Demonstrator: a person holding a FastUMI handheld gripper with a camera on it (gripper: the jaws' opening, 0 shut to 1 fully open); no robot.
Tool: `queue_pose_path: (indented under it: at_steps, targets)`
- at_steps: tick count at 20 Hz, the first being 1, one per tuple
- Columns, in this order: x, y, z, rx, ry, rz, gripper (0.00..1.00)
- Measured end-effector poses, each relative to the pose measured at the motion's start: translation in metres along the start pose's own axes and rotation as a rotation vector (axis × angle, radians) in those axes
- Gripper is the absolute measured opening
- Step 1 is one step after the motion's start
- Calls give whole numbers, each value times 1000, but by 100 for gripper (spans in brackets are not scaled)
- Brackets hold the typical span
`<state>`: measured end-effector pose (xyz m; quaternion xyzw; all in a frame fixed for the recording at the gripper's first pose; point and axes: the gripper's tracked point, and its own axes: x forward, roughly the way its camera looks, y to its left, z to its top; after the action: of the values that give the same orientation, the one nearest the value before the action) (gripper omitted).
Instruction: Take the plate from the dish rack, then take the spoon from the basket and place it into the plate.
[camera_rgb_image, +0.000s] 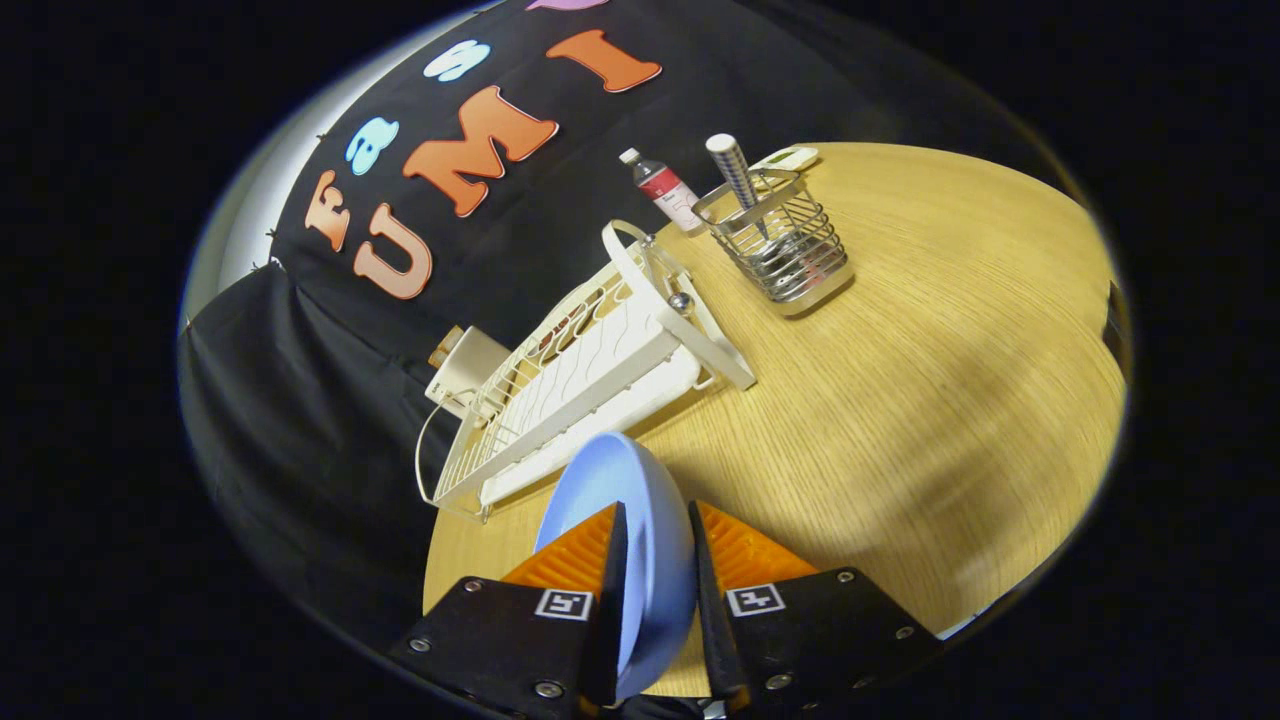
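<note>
A light blue plate (620, 490) stands on edge between my two orange fingers, and my gripper (655, 525) is shut on its rim. The plate is held above the wooden table (900, 420), just in front of the white dish rack (590, 370), whose slots hold nothing. Beyond the rack stands a wire basket (785, 250) with a spoon (735, 175) upright in it, its pale handle sticking out of the top.
A small bottle with a red label (665, 190) stands behind the basket, beside a flat white object (785, 158). A white box (465, 370) sits at the rack's far side. Bare tabletop stretches to the right of the fingers.
</note>
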<state>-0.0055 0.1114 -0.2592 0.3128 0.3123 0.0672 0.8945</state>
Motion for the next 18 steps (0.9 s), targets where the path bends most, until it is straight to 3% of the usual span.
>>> queue_pose_path:
  at_steps: [5, 8, 12, 18]
  targets:
    - [-6, -27, 19, -61, -55, -77, 51]
    - [-14, -42, 40, -147, -115, -143, 74]
    - [-21, -56, 79, -243, -214, -225, 97]
    - [-27, -53, 135, -379, -353, -268, 98]
